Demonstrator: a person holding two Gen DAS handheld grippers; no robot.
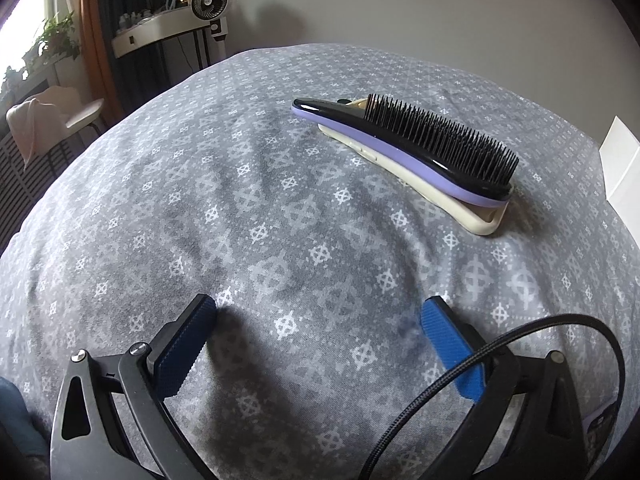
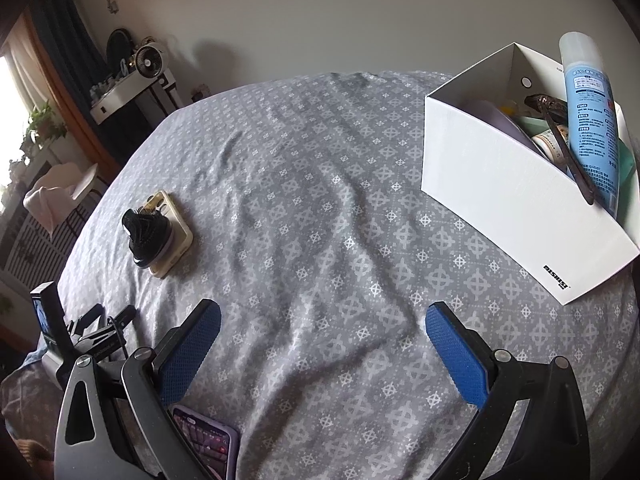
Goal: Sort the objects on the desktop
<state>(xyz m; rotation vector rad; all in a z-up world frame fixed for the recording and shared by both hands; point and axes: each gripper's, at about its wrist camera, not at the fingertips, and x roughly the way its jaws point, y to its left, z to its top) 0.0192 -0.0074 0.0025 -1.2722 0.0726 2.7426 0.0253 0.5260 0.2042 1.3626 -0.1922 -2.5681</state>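
A black and purple hairbrush [image 1: 408,148] lies bristles up on a cream phone case [image 1: 452,200] on the grey patterned cloth, ahead and right of my left gripper [image 1: 320,324], which is open and empty. In the right wrist view the brush [image 2: 146,236] and case [image 2: 176,236] sit far left. My right gripper [image 2: 322,332] is open and empty above bare cloth. A white box [image 2: 500,196] at the right holds a blue spray bottle [image 2: 590,120], glasses [image 2: 560,136] and other items.
A phone [image 2: 208,444] with a lit screen lies beside my right gripper's left finger. The left gripper's body [image 2: 80,332] shows at the left edge. The box corner [image 1: 622,160] shows at the right. A black cable [image 1: 520,360] loops over my left gripper.
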